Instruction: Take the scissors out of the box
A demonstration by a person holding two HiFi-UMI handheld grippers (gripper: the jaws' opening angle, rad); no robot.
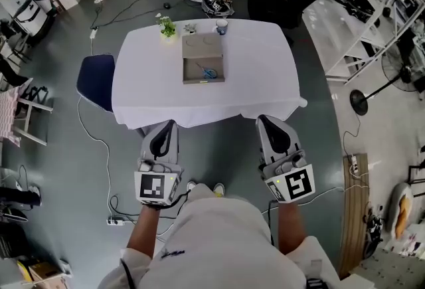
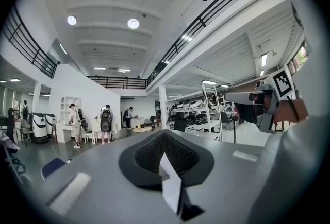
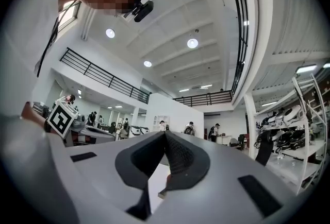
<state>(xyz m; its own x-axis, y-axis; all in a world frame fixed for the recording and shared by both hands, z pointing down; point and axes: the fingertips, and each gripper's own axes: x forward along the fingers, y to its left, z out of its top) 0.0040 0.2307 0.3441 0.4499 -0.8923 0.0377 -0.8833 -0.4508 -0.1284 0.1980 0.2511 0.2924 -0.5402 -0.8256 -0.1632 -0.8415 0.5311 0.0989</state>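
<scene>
Over grey floor [image 1: 219, 155], short of table's [image 1: 265, 82] near edge, holds left gripper [image 1: 169, 124] and right gripper [image 1: 264, 120] pinched shut, empty. Finds scissors [image 1: 210, 72] in box [image 1: 186, 72] toward table's far edge, straight ahead between both, neither clearly nearer.

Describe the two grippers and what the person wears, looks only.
The left gripper and right gripper match: grey shells with a black inset, tapering to the jaw tips. Each carries a white cube with black square markers at the hand end. The person wears a white short-sleeved shirt.
</scene>
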